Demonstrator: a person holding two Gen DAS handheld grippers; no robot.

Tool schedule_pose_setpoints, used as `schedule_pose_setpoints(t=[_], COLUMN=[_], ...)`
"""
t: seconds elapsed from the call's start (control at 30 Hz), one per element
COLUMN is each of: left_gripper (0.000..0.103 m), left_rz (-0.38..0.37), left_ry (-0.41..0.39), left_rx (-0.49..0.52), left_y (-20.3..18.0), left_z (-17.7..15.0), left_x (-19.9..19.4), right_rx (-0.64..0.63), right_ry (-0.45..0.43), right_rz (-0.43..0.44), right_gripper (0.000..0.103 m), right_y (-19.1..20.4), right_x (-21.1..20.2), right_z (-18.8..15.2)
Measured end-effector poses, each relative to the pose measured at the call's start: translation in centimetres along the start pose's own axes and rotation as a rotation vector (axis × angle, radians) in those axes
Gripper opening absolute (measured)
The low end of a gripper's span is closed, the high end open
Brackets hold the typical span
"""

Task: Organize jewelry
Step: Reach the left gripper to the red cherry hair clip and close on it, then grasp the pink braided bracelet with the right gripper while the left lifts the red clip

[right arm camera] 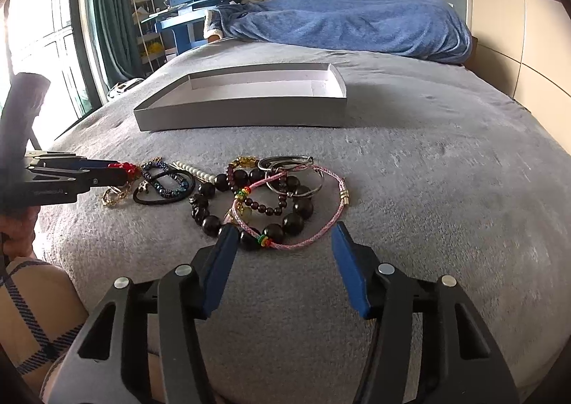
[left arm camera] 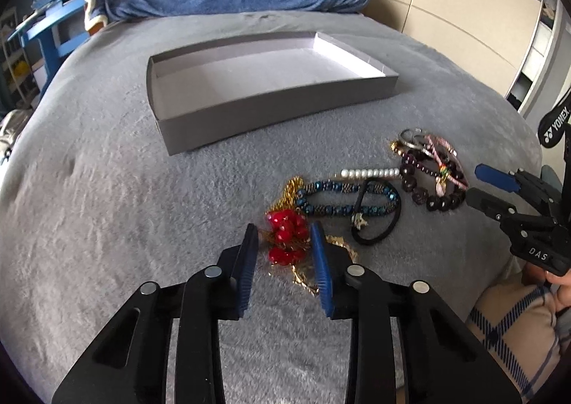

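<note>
White lettering reading "YONEX", with the brand's logo beside it, is showing on a black strap (left arm camera: 555, 124) hanging at the far right edge of the left wrist view. Nearer, the letters "DAS" are standing in white on the black body of the right gripper (left arm camera: 478, 186). Book spines on the far shelf are staying too blurred to read.

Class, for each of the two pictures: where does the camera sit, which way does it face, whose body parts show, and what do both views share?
Left wrist: on the left gripper, facing up the bed over the red bead piece; a hand at right.
Right wrist: on the right gripper, facing the dark bead bracelet; a checked sleeve shows at lower left.
Shared: grey box, jewelry, each other's gripper.
</note>
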State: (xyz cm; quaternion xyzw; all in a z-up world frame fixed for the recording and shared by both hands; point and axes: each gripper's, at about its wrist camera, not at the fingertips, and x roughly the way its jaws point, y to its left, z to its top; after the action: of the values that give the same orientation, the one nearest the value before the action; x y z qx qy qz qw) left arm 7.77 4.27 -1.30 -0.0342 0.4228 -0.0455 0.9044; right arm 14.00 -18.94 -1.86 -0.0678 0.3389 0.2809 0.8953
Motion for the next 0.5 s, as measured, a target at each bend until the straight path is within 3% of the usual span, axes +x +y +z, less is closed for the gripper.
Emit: schedule_pose_setpoints(t=[0.03,0.2,0.5], left_gripper=[0.008,0.008,0.008], left_rz=[0.001,0.012,0.004], left_ry=[-0.008,-0.055,-0.096], left_rx=[-0.001,-0.021,-0.027], left_y=[-0.1,0.2,0.1], left_z=[-0.1,0.0,0.7], left_x=[-0.2,-1.3,-2.7], right_rx=[0.002,-0.010,-0.073], right_ry=[0.000,0.002,0.023], right_rz=[0.002,0.025,0.058], right_gripper=[0.050,0.040,0.037], right_y=[0.0,0.3,1.6], right_x=[0.0,0.3,1.0], right_z=[0.1,0.6,1.5])
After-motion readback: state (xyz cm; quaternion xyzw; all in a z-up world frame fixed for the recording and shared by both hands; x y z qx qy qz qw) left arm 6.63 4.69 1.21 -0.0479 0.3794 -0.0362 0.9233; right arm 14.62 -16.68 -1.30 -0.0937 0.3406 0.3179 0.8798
